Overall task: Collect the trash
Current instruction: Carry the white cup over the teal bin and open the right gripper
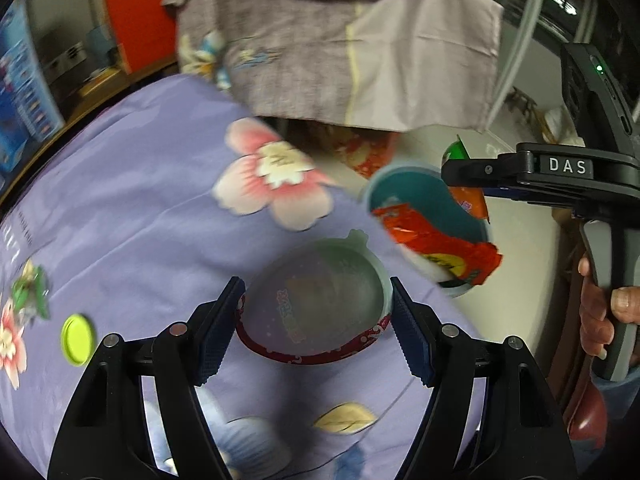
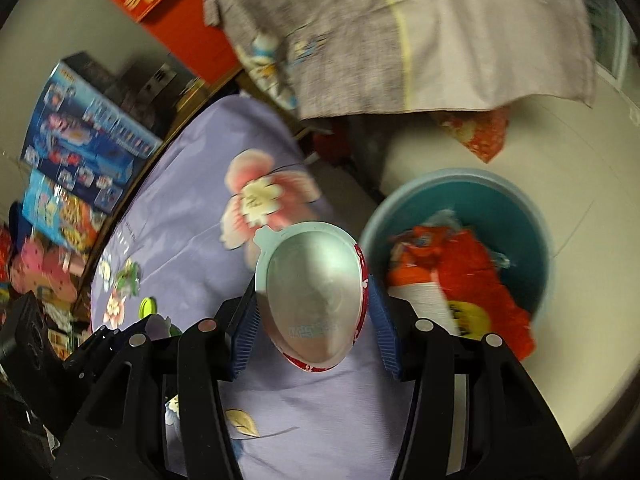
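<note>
Purple floral sheet [image 1: 140,200] fills most of both my views. Off its edge, on the pale floor, stands the teal bin [image 2: 460,178], already holding crumpled orange wrappers [image 2: 472,264].

The trash in hand is two egg-shaped foil-lined cups, one per tool. The left gripper [image 1: 316,292] is spread wide but clamped across a red-rimmed cup [image 1: 316,312], a pad on each side, with the sheet under it. The right gripper [image 2: 312,300] is half closed and pinches the second cup [image 2: 316,272] across its narrow width. That cup's long axis runs out along the fingers, tab end farthest from me.

What matters for the drop is that the bin lies ahead and to the right of both tools. The right one is clearly nearer, with the rim just beside its right finger, and I judge it should release first. The left one has the sheet's edge between it and the bin.

A small yellow-green cap [image 1: 77,339] lies uncollected on the sheet, well to the left.
</note>
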Action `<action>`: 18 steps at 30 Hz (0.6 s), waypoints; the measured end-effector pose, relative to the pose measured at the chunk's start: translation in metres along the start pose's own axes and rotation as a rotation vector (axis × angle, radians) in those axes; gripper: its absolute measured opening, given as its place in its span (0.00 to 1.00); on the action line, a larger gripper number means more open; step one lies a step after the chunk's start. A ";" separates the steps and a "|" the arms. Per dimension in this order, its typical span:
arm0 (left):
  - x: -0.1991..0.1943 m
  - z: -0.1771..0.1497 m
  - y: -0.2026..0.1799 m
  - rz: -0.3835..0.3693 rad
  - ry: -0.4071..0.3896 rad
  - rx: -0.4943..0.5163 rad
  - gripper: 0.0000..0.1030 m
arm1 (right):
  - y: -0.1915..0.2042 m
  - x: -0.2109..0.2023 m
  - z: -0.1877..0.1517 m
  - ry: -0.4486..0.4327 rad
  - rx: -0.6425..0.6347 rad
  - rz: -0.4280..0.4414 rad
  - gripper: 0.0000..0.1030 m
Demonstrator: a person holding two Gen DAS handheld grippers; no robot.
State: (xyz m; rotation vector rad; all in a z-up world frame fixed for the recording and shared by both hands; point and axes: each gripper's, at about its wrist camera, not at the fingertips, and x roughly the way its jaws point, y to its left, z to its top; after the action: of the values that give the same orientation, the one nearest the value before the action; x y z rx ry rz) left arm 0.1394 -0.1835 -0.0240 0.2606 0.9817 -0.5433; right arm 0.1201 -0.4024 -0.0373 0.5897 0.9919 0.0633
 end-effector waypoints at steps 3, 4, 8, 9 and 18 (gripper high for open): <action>0.011 0.008 -0.022 -0.013 0.015 0.033 0.70 | -0.025 -0.011 0.002 -0.017 0.029 -0.007 0.48; 0.013 0.010 -0.025 -0.016 0.019 0.039 0.70 | -0.030 -0.013 0.003 -0.020 0.036 -0.008 0.48; 0.028 0.020 -0.051 -0.029 0.042 0.079 0.70 | -0.057 -0.020 0.005 -0.030 0.072 -0.011 0.48; 0.032 0.022 -0.056 -0.033 0.049 0.087 0.70 | -0.064 -0.021 0.005 -0.030 0.082 -0.012 0.48; 0.061 0.035 -0.091 -0.055 0.094 0.142 0.70 | -0.111 -0.022 0.003 -0.024 0.155 -0.022 0.48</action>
State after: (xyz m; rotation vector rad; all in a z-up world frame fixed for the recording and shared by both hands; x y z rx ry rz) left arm 0.1409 -0.2945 -0.0536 0.3897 1.0452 -0.6569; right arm 0.0867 -0.5037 -0.0747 0.7196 0.9850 -0.0408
